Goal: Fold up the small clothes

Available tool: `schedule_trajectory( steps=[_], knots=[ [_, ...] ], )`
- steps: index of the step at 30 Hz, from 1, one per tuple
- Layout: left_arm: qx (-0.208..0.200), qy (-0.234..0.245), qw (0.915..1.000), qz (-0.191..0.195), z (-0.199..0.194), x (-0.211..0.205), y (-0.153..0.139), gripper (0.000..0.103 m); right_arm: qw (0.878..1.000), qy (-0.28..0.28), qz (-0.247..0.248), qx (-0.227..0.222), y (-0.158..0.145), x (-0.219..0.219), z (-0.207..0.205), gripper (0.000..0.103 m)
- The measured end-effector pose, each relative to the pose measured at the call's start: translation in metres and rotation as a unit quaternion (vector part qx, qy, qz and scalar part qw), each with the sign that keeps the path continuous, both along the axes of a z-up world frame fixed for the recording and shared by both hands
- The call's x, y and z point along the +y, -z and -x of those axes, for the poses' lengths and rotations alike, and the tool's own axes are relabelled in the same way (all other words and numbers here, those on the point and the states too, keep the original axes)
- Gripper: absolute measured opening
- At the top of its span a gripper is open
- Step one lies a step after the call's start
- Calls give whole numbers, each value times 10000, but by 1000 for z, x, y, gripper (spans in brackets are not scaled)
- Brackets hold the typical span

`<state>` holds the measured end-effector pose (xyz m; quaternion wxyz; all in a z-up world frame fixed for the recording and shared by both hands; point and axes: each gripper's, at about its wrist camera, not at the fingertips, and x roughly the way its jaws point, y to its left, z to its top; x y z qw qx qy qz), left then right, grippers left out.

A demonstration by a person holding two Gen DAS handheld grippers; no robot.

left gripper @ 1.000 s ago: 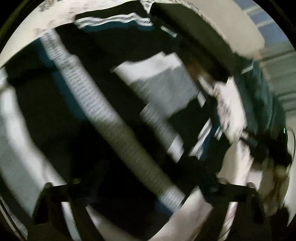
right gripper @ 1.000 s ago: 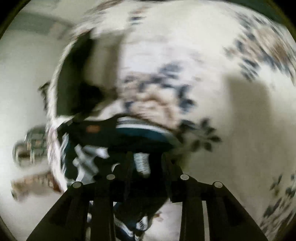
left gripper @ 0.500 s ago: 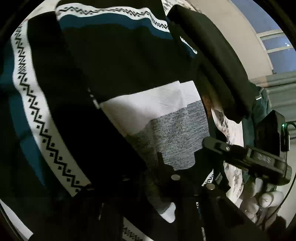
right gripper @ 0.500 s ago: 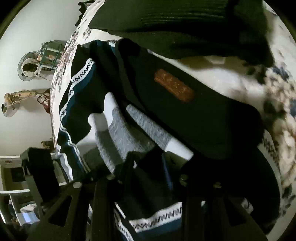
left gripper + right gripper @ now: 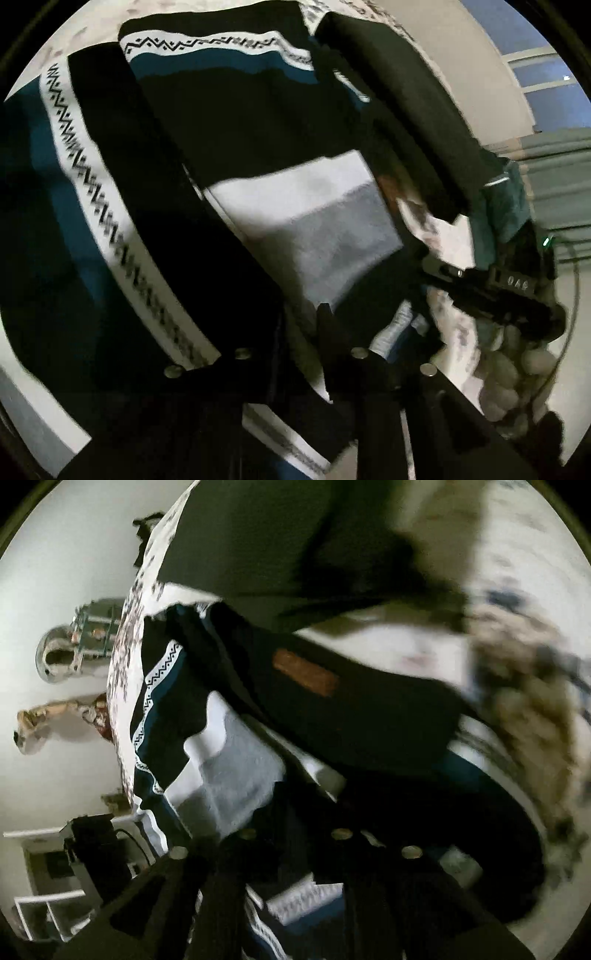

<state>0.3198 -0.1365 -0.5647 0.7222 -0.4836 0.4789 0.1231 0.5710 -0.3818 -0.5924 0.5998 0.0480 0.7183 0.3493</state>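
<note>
Both grippers buried in the garment (image 5: pixel 229 122) on the bed (image 5: pixel 424 642). Left gripper (image 5: pixel 299 332) closed on its dark edge. Right gripper (image 5: pixel 291 842): can't tell, fabric hides the tips. Garment spread ahead of both, long axis up-left from left gripper.

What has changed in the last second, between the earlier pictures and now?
A second ago both views were blurred by motion, and the right tongs faced mostly floral bedding. Since then both tongs have come close over the patterned sweater, the left tongs nearly shut on its fabric. Since half a second ago, the sweater, the folded dark garment and the bedding keep their places.
</note>
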Motion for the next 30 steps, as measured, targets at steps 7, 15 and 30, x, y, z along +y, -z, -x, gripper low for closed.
schedule_trajectory(
  steps=[7, 15, 30],
  knots=[
    [-84, 118, 9967, 795, -17, -49, 21, 46, 9982, 45, 597, 105, 9, -66, 14, 31],
    [121, 137, 9987, 479, -26, -74, 35, 3, 9965, 222, 755, -276, 18, -67, 31, 0],
    [-192, 30, 9995, 241, 31, 22, -26, 59, 9987, 176, 424, -222, -49, 3, 17, 52]
  ],
)
